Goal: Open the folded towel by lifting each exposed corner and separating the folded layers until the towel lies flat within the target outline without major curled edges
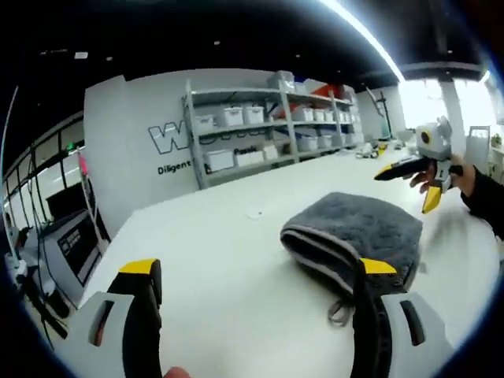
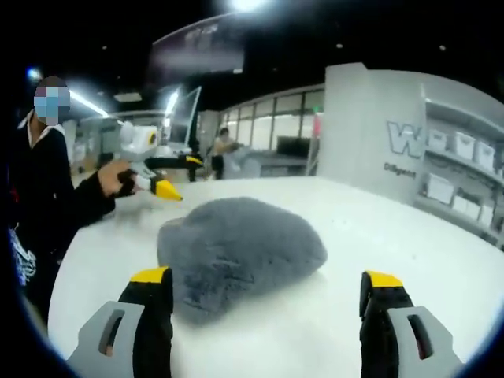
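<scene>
A folded grey towel [image 1: 354,236] is seen lying on the white table [image 1: 220,260], well in from its far edge, with its bound, layered fold edge turned toward the left gripper [image 1: 260,276]. That gripper's jaws are spread wide and nothing is held between them; the right-hand jaw tip is set just in front of the towel's near edge. In the right gripper view, the right gripper [image 2: 268,287] is likewise held open and empty, just short of the towel [image 2: 240,248]. A third gripper [image 1: 417,169], held in a person's hand [image 1: 461,179] beyond the towel, appears slightly parted, though blur makes this uncertain. Shelving with white bins [image 1: 260,126] is seen behind.
</scene>
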### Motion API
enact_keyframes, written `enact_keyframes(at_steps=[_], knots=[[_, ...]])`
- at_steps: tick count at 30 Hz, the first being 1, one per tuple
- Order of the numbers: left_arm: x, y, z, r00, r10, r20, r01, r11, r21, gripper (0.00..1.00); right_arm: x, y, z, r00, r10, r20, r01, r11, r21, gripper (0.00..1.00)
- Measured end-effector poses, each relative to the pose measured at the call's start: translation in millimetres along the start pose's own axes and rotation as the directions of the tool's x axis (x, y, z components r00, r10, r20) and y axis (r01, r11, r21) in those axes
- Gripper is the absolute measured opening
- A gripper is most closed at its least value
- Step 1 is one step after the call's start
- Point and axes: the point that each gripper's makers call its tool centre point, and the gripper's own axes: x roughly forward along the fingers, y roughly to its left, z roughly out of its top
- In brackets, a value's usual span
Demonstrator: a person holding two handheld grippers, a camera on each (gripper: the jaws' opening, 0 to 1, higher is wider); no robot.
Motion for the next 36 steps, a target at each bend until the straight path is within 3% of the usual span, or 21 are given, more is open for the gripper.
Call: enact_keyframes(at_steps=[3, 7, 17, 25, 30, 36], knots=[[-6, -3.8, 6.6, 0.999, -0.030, 0.019, 0.031, 0.999, -0.032, 1.00, -2, 0, 3.1, 1.000, -0.005, 0.001, 0.005, 1.000, -0.005, 0.99], [-12, -8.3, 6.3, 0.999, -0.048, 0.009, 0.048, 0.998, -0.041, 1.00, -9, -7, -0.4, 0.998, -0.034, -0.055, 0.033, 0.999, -0.027, 0.99], [-39, -17.5, 22.5, 0.997, -0.072, 0.036, 0.074, 0.996, -0.056, 1.00, -34, -9, 25.8, 0.998, -0.051, -0.027, 0.050, 0.997, -0.055, 0.99], [-49, -10.7, 30.8, 0.996, -0.079, 0.052, 0.084, 0.992, -0.096, 1.00, -50, -12, 40.8, 0.997, -0.059, -0.045, 0.054, 0.993, -0.106, 0.99], [-55, -19.5, 34.2, 0.992, -0.104, 0.068, 0.111, 0.988, -0.105, 1.00, -56, -16, 50.6, 0.996, -0.061, -0.065, 0.052, 0.989, -0.138, 0.99], [-62, -20.4, 39.1, 0.993, -0.080, 0.084, 0.088, 0.991, -0.099, 1.00, -60, -16, 66.4, 0.995, -0.051, -0.085, 0.034, 0.980, -0.194, 0.99]])
